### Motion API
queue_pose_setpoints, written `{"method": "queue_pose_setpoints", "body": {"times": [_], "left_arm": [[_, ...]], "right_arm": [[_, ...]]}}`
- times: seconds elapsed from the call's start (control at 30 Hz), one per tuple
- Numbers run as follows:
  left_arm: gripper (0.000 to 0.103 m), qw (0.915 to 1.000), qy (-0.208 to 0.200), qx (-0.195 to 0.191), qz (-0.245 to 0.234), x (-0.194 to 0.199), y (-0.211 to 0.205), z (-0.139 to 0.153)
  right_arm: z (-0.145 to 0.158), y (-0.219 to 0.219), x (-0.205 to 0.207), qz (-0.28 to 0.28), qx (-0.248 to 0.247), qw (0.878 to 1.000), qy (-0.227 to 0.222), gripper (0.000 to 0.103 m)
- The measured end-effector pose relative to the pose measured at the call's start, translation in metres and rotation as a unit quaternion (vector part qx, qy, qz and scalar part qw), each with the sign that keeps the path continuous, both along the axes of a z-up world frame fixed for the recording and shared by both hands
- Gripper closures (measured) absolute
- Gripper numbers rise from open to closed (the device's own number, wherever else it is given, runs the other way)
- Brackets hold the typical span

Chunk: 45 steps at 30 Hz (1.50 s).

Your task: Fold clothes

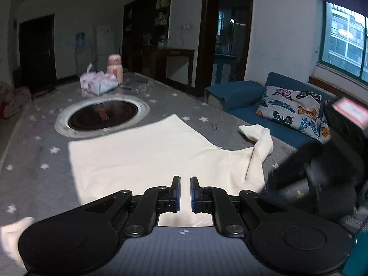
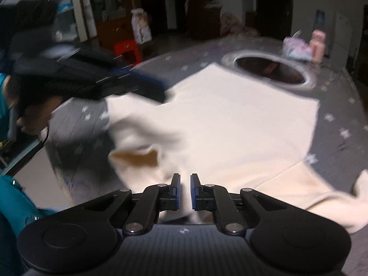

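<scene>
A cream long-sleeved top [image 1: 147, 158] is spread on the grey star-patterned table [image 1: 34, 142]; nothing is held by the nearly closed left gripper [image 1: 185, 192] and right gripper [image 2: 185, 189].

The garment [image 1: 142, 161] is plain cream, the surface [image 1: 34, 138] grey with white stars, the ring [image 1: 142, 112] around its round opening silver, the bottle [image 1: 115, 69] pink, the sofa [image 1: 287, 87] blue, its cushion [image 1: 289, 108] pale with multicoloured butterflies, the person's sleeve [image 2: 13, 207] teal, and the stool [image 2: 127, 49] red.
</scene>
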<state>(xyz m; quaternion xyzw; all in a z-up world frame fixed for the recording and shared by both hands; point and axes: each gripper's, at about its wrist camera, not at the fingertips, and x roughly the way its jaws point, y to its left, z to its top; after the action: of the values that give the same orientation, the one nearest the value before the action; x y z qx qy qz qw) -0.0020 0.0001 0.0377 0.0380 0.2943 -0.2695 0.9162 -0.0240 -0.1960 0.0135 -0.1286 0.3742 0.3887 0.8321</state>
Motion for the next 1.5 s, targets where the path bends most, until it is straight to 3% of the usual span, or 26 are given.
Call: {"method": "queue_pose_setpoints", "body": {"times": [0.23, 0.4, 0.47, 0.57, 0.63, 0.73, 0.83, 0.97, 1.03, 1.1, 1.2, 1.37, 1.5], "left_arm": [[0.093, 0.9982, 0.057, -0.004, -0.021, 0.017, -0.029, -0.033], [0.093, 0.9965, 0.069, 0.005, -0.047, 0.006, -0.04, -0.043], [0.089, 0.9962, 0.069, 0.01, -0.052, 0.003, -0.044, -0.046], [0.088, 0.9961, 0.072, 0.009, -0.052, 0.001, -0.043, -0.048], [0.087, 0.996, 0.074, 0.005, -0.05, 0.002, -0.042, -0.048], [0.083, 0.9959, 0.075, 0.004, -0.051, 0.002, -0.043, -0.049], [0.079, 0.9959, 0.073, 0.006, -0.053, 0.001, -0.045, -0.048], [0.075, 0.9959, 0.072, 0.008, -0.055, 0.0, -0.048, -0.048], [0.074, 0.996, 0.071, 0.009, -0.055, -0.001, -0.048, -0.048], [0.074, 0.996, 0.07, 0.009, -0.055, -0.001, -0.049, -0.048], [0.073, 0.996, 0.069, 0.01, -0.056, -0.001, -0.049, -0.049], [0.069, 0.996, 0.064, 0.012, -0.061, -0.002, -0.051, -0.049], [0.065, 0.9959, 0.061, 0.011, -0.066, -0.003, -0.052, -0.05]], "right_arm": [[0.013, -0.028, -0.009, -0.019, 0.011, 1.0, -0.002, 0.09], [0.033, -0.082, 0.016, -0.136, 0.001, 0.99, -0.046, 0.087], [0.035, -0.1, 0.032, -0.188, -0.003, 0.981, -0.056, 0.086], [0.033, -0.139, 0.063, -0.295, -0.006, 0.953, -0.064, 0.078], [0.026, -0.162, 0.08, -0.352, -0.01, 0.934, -0.06, 0.07], [0.015, -0.191, 0.099, -0.404, 0.009, 0.914, -0.029, 0.07], [0.002, -0.199, 0.108, -0.417, 0.016, 0.909, -0.011, 0.07], [-0.009, -0.195, 0.113, -0.403, 0.021, 0.915, -0.002, 0.072], [-0.012, -0.191, 0.113, -0.395, 0.02, 0.918, 0.001, 0.092], [-0.012, -0.187, 0.111, -0.389, 0.017, 0.921, -0.001, 0.099], [0.006, -0.179, 0.1, -0.377, 0.017, 0.924, -0.054, 0.1], [0.053, -0.177, 0.061, -0.384, 0.032, 0.91, -0.155, 0.101], [0.059, -0.188, 0.033, -0.41, 0.024, 0.896, -0.169, 0.097]]}}
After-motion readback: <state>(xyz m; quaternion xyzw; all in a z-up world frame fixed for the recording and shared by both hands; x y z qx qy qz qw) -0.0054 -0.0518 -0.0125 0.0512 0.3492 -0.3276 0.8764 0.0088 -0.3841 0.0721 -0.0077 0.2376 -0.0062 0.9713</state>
